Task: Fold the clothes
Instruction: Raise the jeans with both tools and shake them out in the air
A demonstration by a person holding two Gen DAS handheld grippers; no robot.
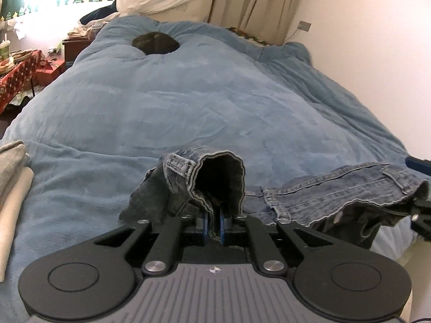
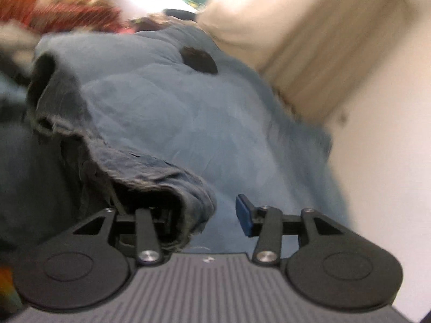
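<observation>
While the left gripper [image 1: 214, 222] has its jaws clamped on a cuff of the denim jacket [image 1: 336, 191], the right gripper [image 2: 207, 215] stands open, denim draped over one finger; the jacket sprawls unfolded on the bed [image 1: 188, 94] beside folded clothes [image 1: 12, 177].

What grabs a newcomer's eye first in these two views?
The denim jacket low in the left wrist view, one cuff standing up as a dark open tube, pinched in the left gripper with jaws shut on it. Behind it the big blue duvet fills the bed, with a small dark lump near the far end. The right wrist view is blurred: the right gripper has jaws apart, denim draped over one side.
</observation>
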